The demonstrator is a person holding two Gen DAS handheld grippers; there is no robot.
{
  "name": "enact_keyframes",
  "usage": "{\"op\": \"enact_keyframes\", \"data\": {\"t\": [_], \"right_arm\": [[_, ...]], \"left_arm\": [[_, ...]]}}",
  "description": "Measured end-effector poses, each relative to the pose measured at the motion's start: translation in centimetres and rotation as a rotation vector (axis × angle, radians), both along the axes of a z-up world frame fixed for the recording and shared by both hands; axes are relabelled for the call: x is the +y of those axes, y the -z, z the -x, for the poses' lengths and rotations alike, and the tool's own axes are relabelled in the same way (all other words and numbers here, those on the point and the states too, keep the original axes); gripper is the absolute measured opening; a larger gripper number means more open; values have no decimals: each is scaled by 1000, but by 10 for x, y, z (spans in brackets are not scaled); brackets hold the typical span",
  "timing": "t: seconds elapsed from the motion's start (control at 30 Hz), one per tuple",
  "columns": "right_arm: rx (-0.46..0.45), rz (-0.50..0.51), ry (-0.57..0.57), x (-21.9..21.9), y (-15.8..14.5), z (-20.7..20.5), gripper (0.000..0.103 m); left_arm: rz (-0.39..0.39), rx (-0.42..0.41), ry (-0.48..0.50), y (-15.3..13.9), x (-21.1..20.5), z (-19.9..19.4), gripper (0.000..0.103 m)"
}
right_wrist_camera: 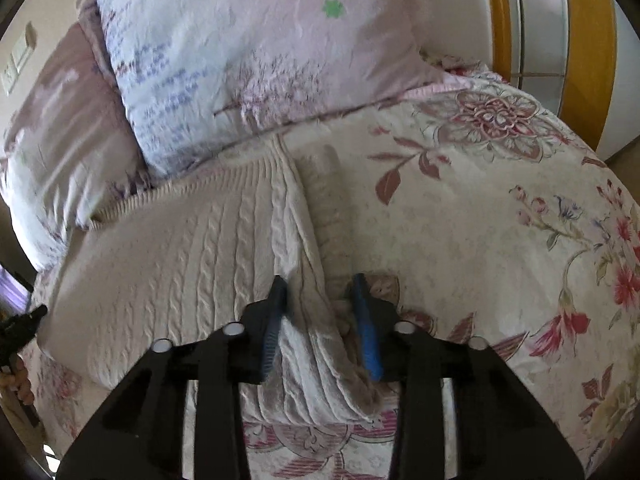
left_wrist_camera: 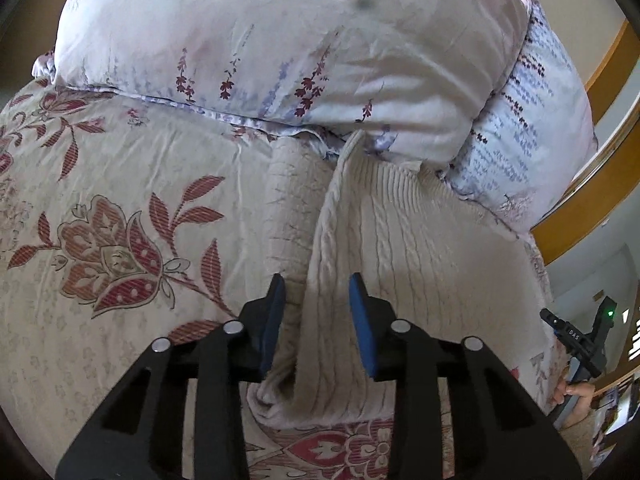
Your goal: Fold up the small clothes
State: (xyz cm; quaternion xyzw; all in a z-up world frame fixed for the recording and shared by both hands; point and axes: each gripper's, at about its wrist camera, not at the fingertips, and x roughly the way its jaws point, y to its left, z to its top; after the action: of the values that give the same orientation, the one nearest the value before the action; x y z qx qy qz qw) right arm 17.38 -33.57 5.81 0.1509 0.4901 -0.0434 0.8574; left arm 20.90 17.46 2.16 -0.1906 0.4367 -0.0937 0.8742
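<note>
both grippers, left (left_wrist_camera: 316, 322) and right (right_wrist_camera: 322, 322), jaws parted, straddle the sweater (left_wrist_camera: 400, 248) fold ridge, gripping nothing. close both on the ridge between jaws together, evenly.

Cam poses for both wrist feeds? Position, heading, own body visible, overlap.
Left wrist: above the left gripper, facing along the cream cable-knit sweater toward the pillows; the other handheld gripper shows at right edge.
Right wrist: above the right gripper, over the sweater's folded edge, facing the pillows.
Shared: sweater, pillows, floral bedspread.
</note>
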Motion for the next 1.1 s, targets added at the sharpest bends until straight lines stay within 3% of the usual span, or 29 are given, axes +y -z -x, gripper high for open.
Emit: {"op": "enact_keyframes", "data": {"t": [0.17,0.37,0.47,0.67,0.73,0.8,0.83,0.87,0.93,1.1], "right_arm": [[-39,20,-18,6,-9,5,19],[-82,35,-20,12,-25,16,16],[-60,77,-5,13,-24,22,10],[1,126,8,16,-11,17,11],[-8,175,15,21,-20,17,23],[-59,225,6,33,-34,18,44],[-87,231,-15,39,-40,17,49],[-112,231,-56,50,-44,14,50],[-116,199,-154,74,-42,4,50],[-59,134,-314,128,-20,-20,50]], "left_arm": [[-3,27,11,7,-2,0,9],[-7,11,22,3,0,11,6],[-25,-3,35,0,2,19,6],[-39,11,31,7,-2,11,8],[-39,8,31,4,-3,11,10],[-55,-10,18,-2,-3,12,18],[-63,-20,15,-5,-4,12,26],[-74,-31,14,-7,-6,12,36],[-105,-38,13,-11,-13,9,41],[-72,2,-24,-7,-10,-1,41]]}}
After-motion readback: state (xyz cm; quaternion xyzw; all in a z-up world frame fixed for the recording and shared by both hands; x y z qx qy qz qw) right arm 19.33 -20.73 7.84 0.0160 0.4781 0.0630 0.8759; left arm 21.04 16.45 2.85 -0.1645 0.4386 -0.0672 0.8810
